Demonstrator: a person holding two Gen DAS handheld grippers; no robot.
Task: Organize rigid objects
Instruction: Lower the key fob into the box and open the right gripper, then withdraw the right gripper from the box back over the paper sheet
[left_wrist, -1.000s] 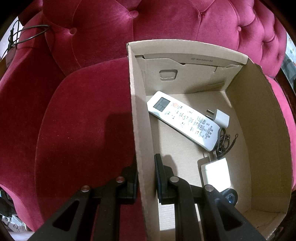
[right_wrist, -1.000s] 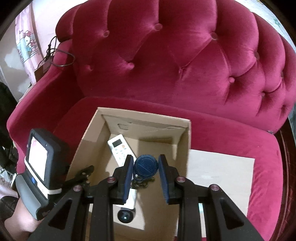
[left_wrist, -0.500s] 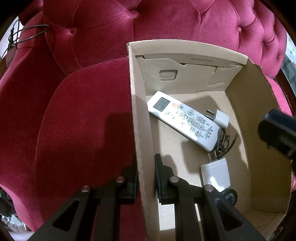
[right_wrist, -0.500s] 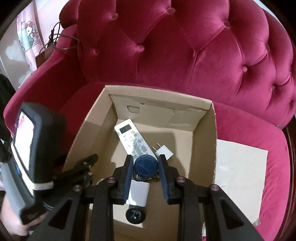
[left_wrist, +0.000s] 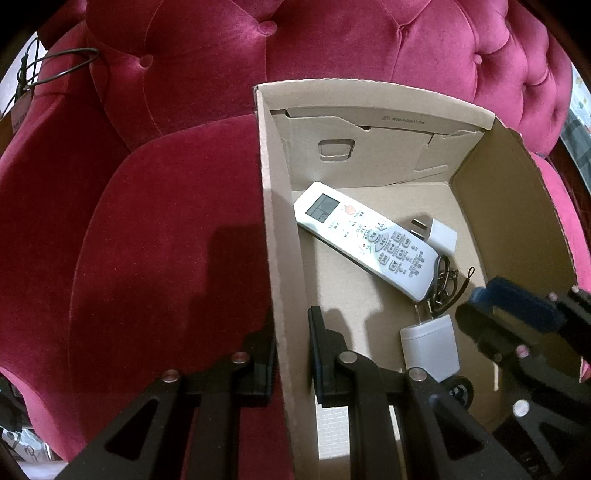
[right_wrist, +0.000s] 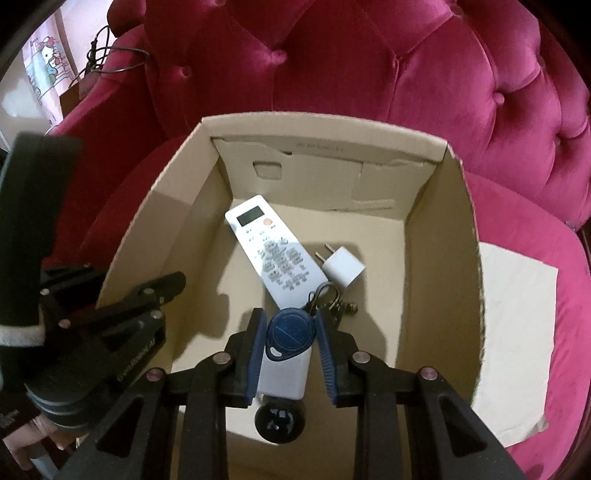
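1. Left wrist view: left gripper (left_wrist: 291, 347), jaws clenched on the left wall of the cardboard box (left_wrist: 275, 236), one finger outside the wall, one inside.
2. Same view: cardboard box, open at the top, standing on the seat of a red tufted sofa (left_wrist: 166, 229).
3. Same view, box floor: white remote control (left_wrist: 365, 240) lying diagonally, display end toward the far left corner.
4. Same view: small white plug adapter (left_wrist: 439, 234) just beside the remote's right edge, prongs pointing left.
5. Same view: second white charger (left_wrist: 430, 347) near the front, prongs pointing toward the remote; a dark key ring and cord (left_wrist: 447, 284) lie between charger and remote.
6. Same view: black round item (left_wrist: 460, 391) at the charger's near end, partly hidden by the finger.
7. Same view, right edge: right gripper (left_wrist: 517, 306) inside the box opening, blue-padded, blurred.
8. Right wrist view: right gripper (right_wrist: 291, 336), jaws grasping a blue key fob (right_wrist: 290, 332) between the blue pads, held over the box interior above the second charger (right_wrist: 282, 376).
9. Same view: remote (right_wrist: 275, 251), adapter (right_wrist: 343, 266), key ring (right_wrist: 327, 299) and black round item (right_wrist: 279, 421) on the box floor.
10. Same view: left gripper (right_wrist: 162, 291) on the box's left wall; beige sheet (right_wrist: 517, 314) on the seat right of the box.
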